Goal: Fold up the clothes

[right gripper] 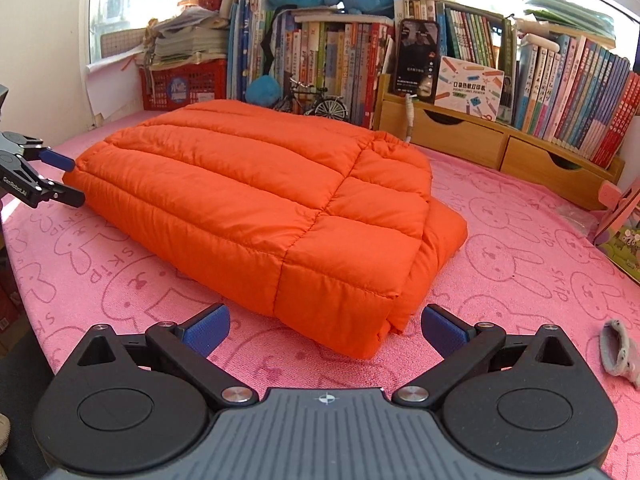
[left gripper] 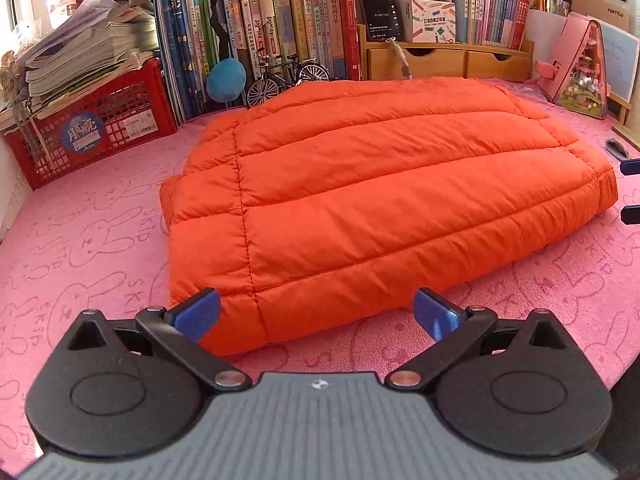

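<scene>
One jacket (left gripper: pixel 360 204), orange and quilted, lies folded into a thick block at frame centre in both views, on the pink cloth (left gripper: pixel 100 240). In the right wrist view at least two layers show at its near right corner (right gripper: pixel 404 304). Judged light, soft and springy; the shell looks slick, so a shallow pinch could slip and the puff may push a fold open. Best hold: deep on a stitched edge or corner, through all layers.

The scene fits a fold just completed or one more halving pending; the frames do not settle which.

Two grippers. The left gripper (left gripper: pixel 316 316) sits bottom centre of its view, jaws wide apart, holding nothing, spanning the near corner. The right gripper (right gripper: pixel 326 328) likewise gapes empty, just short of the layered corner.

One small grey item (right gripper: pixel 620 354), lower right, unidentified.
</scene>
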`<state>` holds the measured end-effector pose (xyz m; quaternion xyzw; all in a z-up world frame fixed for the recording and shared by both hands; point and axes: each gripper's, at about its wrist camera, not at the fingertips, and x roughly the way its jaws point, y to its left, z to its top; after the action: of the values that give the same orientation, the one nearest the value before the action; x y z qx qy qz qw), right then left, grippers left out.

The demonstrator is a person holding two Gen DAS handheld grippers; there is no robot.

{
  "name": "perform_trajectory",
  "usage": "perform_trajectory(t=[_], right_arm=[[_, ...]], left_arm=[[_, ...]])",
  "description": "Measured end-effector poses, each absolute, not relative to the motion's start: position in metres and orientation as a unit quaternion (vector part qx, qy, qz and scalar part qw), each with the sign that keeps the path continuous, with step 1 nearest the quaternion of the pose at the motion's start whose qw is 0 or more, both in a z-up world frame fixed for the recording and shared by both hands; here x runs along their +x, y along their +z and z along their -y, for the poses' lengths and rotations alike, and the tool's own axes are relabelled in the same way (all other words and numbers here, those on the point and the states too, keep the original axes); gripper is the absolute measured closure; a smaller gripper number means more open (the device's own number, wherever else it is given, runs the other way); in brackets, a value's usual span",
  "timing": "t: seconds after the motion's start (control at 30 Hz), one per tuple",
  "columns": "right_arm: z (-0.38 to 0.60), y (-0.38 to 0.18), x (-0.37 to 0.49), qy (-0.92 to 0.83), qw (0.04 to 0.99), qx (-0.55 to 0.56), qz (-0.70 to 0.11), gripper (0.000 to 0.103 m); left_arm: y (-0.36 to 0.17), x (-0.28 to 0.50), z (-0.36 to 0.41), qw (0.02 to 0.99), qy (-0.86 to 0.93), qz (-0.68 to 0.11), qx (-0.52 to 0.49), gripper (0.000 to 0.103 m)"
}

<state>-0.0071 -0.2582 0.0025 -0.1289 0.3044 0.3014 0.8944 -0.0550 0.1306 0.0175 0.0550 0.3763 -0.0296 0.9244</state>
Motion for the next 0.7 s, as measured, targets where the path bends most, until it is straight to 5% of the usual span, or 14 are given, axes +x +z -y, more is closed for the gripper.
perform_trajectory(t=[0.7], right_arm=[[0.227, -0.002, -0.001, 0.302, 0.874, -0.2, -0.325, 0.0]], left_arm=[[0.011, -0.04, -0.136, 0.922, -0.044, -0.384, 0.038, 0.0]])
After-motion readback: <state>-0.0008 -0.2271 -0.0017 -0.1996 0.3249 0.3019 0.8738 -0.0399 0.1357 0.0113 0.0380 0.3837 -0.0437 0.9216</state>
